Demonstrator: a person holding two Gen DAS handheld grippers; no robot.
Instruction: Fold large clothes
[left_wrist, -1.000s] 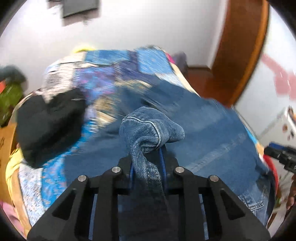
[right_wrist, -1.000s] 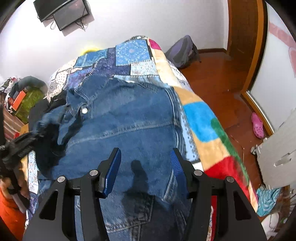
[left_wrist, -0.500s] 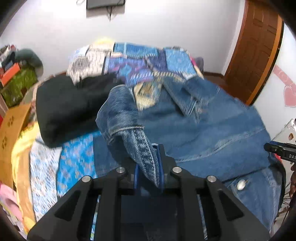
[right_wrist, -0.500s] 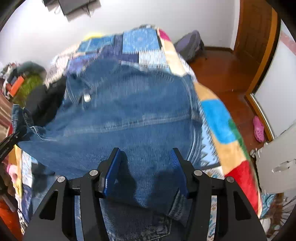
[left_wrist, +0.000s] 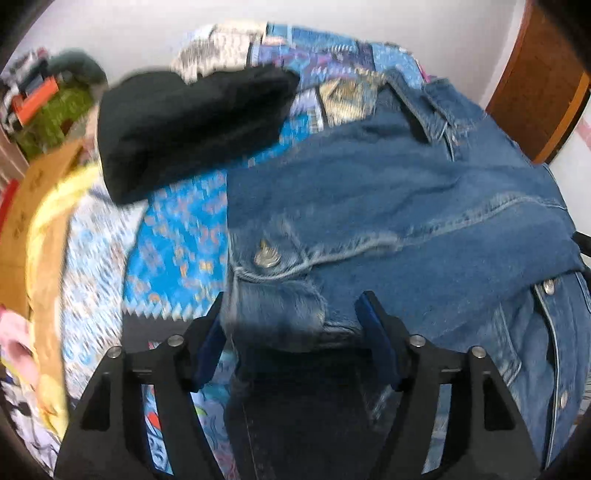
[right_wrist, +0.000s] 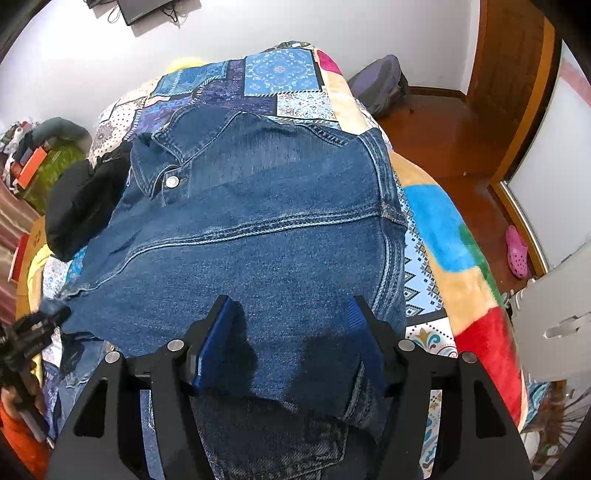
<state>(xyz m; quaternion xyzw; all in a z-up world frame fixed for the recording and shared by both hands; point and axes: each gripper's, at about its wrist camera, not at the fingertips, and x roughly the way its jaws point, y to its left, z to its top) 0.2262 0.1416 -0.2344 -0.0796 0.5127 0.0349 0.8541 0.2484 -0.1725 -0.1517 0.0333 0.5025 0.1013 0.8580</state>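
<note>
A blue denim jacket (right_wrist: 266, 236) lies spread on the patchwork bed cover (right_wrist: 280, 70), collar at the far left. It also shows in the left wrist view (left_wrist: 388, 206), with a metal button (left_wrist: 266, 257) on a cuff near the fingers. My left gripper (left_wrist: 291, 332) is open just above that cuff and holds nothing. My right gripper (right_wrist: 290, 334) is open over the jacket's near edge, empty. The left gripper also shows at the left edge of the right wrist view (right_wrist: 35, 328).
A black garment (left_wrist: 192, 125) lies on the bed left of the jacket. A cardboard box (left_wrist: 26, 221) and clutter stand at the left. A wooden door (right_wrist: 513, 74), a backpack (right_wrist: 380, 88) and a pink shoe (right_wrist: 517, 251) are on the right floor side.
My left gripper was shut on the denim sleeve and carried it left. Now it is open and the sleeve lies on the jacket. The right gripper stayed open over the jacket.
</note>
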